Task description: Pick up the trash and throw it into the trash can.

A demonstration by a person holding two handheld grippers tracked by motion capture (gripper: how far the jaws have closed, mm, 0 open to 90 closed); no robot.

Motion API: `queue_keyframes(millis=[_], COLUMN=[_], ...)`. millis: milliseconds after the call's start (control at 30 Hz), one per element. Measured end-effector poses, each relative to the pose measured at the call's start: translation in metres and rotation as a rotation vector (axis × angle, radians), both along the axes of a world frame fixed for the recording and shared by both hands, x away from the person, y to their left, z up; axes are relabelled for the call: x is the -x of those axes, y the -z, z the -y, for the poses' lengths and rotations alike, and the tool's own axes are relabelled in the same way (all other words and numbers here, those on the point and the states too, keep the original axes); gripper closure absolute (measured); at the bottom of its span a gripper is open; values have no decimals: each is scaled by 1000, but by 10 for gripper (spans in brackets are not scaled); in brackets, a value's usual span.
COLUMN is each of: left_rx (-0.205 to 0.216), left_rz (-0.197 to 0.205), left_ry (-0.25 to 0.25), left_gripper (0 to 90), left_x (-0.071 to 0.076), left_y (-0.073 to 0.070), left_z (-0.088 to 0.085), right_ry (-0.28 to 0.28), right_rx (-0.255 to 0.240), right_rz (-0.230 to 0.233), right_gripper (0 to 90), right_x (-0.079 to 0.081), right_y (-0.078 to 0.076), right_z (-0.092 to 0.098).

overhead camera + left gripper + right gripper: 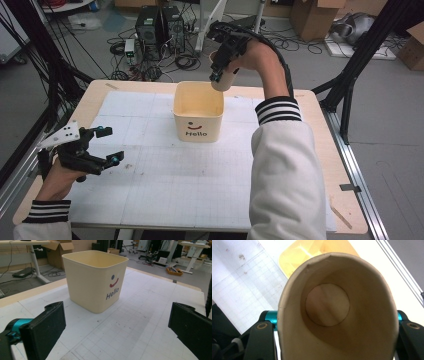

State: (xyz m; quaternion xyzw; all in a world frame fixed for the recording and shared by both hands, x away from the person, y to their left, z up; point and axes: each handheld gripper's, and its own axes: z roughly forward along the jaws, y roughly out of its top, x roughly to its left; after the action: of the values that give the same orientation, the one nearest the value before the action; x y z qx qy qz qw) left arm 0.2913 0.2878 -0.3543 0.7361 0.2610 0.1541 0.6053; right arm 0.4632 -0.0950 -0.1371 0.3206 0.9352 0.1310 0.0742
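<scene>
- Nearest the high cam we saw the person's right sleeve [286,175], white w/ a striped cuff, reaching up the table's [320,150] right side toward the far edge.
- Right gripper [220,70] was held above the far edge, just past the bin's far right corner, pointing down.
- Its jaws were clamped on a paper cup [223,80], one on each side of the wall; in the right gripper view the cup [337,312] looked squeezed to an oval, mouth facing the cam, inside empty.
- Cup hung in the air, bottom end just over the rim of the cream bin [198,112]; not touching it as far as we could tell.
- Bin sat upright on the white grid mat [165,185], near the middle of the far edge, w/ "Hello" and a smiley on the near wall; in the high view we saw nothing in it.
- Left gripper [111,146] was low by the table's left edge, toward the near left corner, jaws spread wide, nothing btw them.
- Left gripper view had the bin [95,280] ahead, well apart from both pads [47,327].
</scene>
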Motion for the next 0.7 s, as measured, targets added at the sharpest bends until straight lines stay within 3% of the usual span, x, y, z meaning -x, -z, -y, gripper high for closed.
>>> queue_keyframes(millis=[367, 500, 700], left_rx=[0, 5, 10], left_rz=[-7, -4, -3], left_ry=[5, 6, 6], left_gripper=[17, 17, 17], left_x=[-1, -1, 0], left_y=[1, 0, 0], left_z=[1, 0, -1], right_ry=[2, -6, 7], right_rx=[16, 0, 0], right_rz=[10, 20, 17], right_gripper=[345, 345, 345], right_x=[-22, -28, -40], right_y=[1, 0, 10], right_z=[-25, -36, -48])
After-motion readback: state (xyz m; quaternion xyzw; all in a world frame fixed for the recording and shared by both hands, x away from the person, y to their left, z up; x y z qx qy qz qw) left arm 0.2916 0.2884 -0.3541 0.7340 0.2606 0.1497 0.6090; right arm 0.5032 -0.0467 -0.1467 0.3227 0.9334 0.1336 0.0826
